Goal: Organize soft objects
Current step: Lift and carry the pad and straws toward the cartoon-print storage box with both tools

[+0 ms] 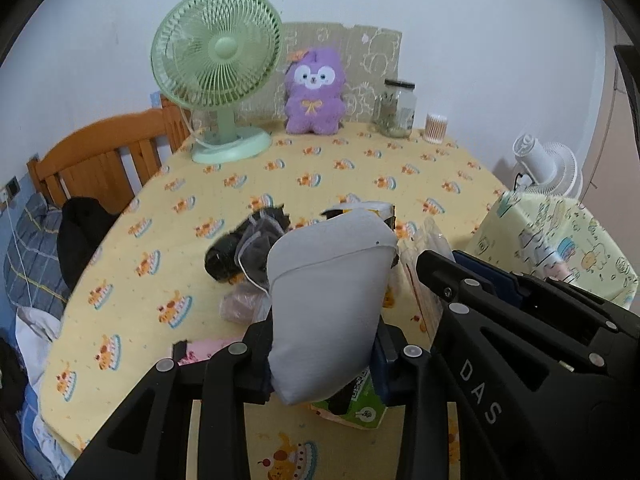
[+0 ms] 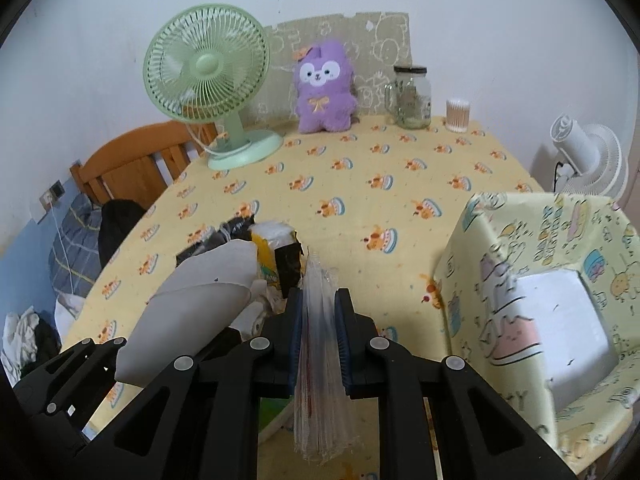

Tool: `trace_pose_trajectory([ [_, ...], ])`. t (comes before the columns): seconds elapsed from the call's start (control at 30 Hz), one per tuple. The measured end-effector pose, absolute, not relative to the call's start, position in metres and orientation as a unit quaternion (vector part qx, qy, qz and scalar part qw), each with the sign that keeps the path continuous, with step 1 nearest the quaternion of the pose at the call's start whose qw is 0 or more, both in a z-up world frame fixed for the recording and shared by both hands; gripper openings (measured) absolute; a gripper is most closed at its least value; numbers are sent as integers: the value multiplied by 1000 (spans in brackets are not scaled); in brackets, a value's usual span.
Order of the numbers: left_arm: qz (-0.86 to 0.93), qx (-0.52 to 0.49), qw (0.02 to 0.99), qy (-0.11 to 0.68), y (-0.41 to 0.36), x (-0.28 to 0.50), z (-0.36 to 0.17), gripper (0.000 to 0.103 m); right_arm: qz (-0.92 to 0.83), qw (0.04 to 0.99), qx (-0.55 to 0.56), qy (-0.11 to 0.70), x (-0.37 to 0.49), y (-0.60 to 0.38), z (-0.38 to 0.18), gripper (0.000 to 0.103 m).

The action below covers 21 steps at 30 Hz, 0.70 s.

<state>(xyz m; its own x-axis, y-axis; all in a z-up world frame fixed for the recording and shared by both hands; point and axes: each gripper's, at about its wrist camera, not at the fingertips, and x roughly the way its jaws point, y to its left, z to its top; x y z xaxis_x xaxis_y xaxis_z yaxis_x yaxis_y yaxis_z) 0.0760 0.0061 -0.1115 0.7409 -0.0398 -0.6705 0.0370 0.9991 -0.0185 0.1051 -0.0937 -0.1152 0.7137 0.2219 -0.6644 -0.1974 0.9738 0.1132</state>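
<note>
In the left wrist view my left gripper (image 1: pixel 324 346) is shut on a pale grey soft pouch (image 1: pixel 332 280), held clear of the yellow tablecloth (image 1: pixel 224 184). My right gripper (image 2: pixel 320 314) is shut on a thin stack of clear plastic bags (image 2: pixel 320 380), which hangs down between its blue pads. The same grey pouch (image 2: pixel 192 312) shows to the left of it. Below both lies a small pile: a black mesh bag (image 1: pixel 248 248), a pink packet (image 1: pixel 200 350), a green tissue pack (image 1: pixel 360 408) and a yellow-and-black packet (image 2: pixel 276 256).
A fabric-covered box (image 2: pixel 500 260) with a white inside stands open at the right. At the table's back are a green fan (image 2: pixel 208 80), a purple plush (image 2: pixel 324 88), a glass jar (image 2: pixel 412 96) and a cotton-swab tub (image 2: pixel 458 114). A wooden bed frame (image 1: pixel 100 152) borders the left.
</note>
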Motion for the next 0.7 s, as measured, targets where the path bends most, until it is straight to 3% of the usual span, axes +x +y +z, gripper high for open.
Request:
trace_pose_trajectory([
  [0.7, -11, 12, 951, 310, 7, 59, -70, 38, 133, 939, 30, 314, 83, -92, -68, 19],
])
